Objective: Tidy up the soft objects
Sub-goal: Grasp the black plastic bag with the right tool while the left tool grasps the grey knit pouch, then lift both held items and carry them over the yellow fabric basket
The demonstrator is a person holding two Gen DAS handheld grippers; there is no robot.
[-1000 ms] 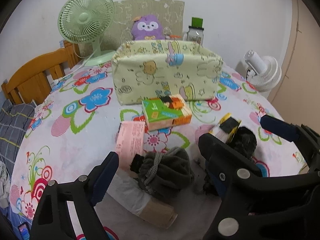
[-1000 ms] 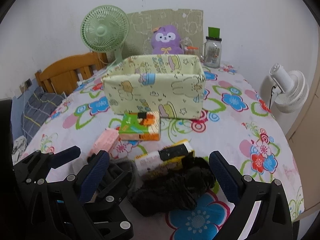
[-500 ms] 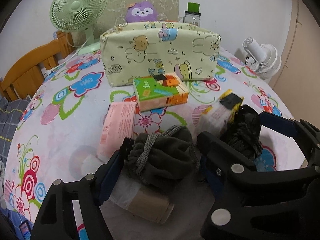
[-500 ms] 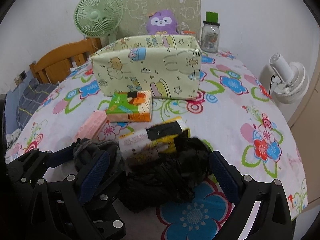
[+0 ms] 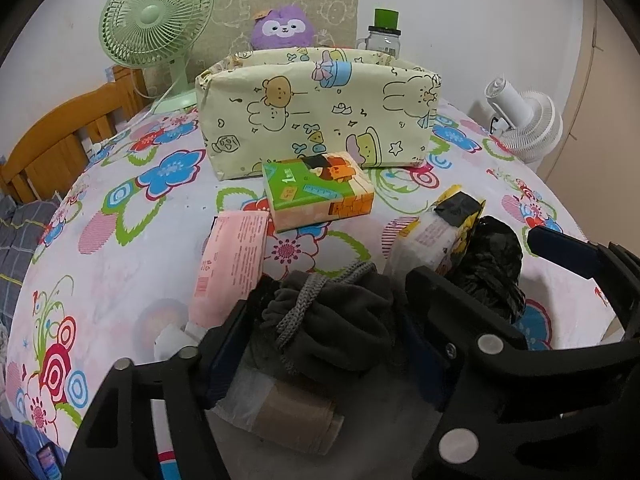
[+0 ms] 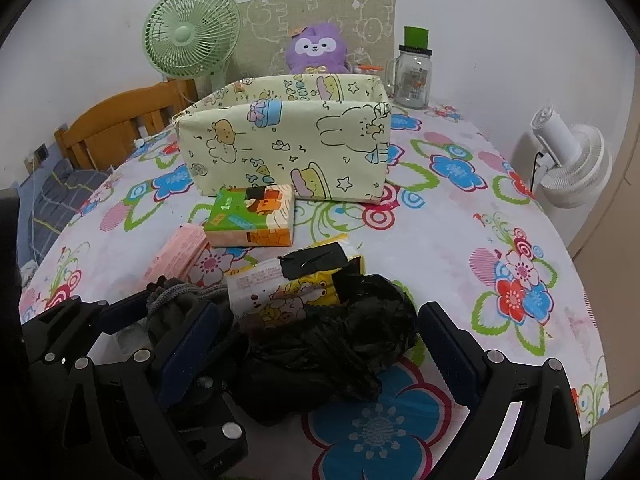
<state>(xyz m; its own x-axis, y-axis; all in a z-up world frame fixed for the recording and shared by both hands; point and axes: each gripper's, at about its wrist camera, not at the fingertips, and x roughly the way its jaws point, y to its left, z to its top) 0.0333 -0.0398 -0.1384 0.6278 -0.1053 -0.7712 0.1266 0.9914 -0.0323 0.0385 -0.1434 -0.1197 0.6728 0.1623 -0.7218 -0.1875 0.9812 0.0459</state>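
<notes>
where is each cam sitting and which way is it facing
Left wrist: on the left gripper, angled down across the table toward the fabric bin; its own two fingers straddle the grey drawstring pouch, jaws just been closing, and the right gripper shows at the right edge.
Right wrist: on the right gripper, same downward slant; its open fingers flank the black plastic bag, and the left gripper shows at lower left.
Shared: bin, green tissue pack, green fan, purple plush.
</notes>
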